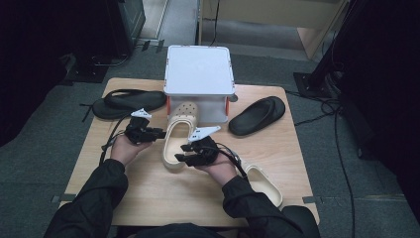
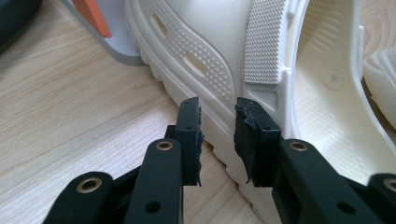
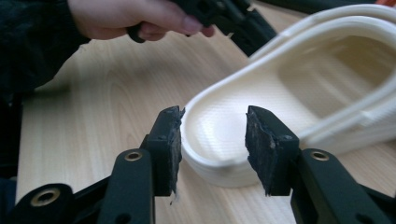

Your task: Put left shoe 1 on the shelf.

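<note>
Cream clog (image 1: 177, 140) sits between both grippers' parted jaws (left (image 2: 217, 140), right (image 3: 212, 144)), ungripped.

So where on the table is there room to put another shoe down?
The near left of the table, beside the left sleeve, is bare wood. There is also bare room on the right, in front of the black sandal. The middle is crowded: the cream clog, both hands and the white box. Another cream clog takes the near right corner.

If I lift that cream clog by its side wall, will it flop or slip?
The cream clog looks like moulded foam, so it is probably light. Its thin side wall may bend under the left gripper. The dimpled, ridged surface should limit slipping.
</note>
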Available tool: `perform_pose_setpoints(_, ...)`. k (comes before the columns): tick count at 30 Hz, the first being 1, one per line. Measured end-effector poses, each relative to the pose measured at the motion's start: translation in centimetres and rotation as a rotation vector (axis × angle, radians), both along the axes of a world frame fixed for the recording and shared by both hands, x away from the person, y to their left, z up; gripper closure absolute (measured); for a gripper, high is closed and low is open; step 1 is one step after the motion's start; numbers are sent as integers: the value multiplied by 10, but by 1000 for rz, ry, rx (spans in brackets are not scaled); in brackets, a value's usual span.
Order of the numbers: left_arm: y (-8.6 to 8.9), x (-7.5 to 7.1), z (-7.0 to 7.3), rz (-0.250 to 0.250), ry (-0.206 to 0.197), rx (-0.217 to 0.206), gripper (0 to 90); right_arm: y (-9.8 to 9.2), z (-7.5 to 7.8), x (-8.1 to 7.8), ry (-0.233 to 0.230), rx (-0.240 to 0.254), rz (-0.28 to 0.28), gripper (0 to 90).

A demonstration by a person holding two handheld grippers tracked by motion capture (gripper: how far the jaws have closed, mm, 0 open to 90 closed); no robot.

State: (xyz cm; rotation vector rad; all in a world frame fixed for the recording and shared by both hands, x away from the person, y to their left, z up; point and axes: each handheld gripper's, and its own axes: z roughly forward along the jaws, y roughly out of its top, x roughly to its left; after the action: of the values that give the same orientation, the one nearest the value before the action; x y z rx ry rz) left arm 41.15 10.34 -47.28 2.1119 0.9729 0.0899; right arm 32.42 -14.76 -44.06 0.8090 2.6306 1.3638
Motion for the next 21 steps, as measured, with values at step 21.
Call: perform_pose_setpoints(21,10,16,54,-14,-77,-93,713,10,-7,-12,-10,-24,-42,568)
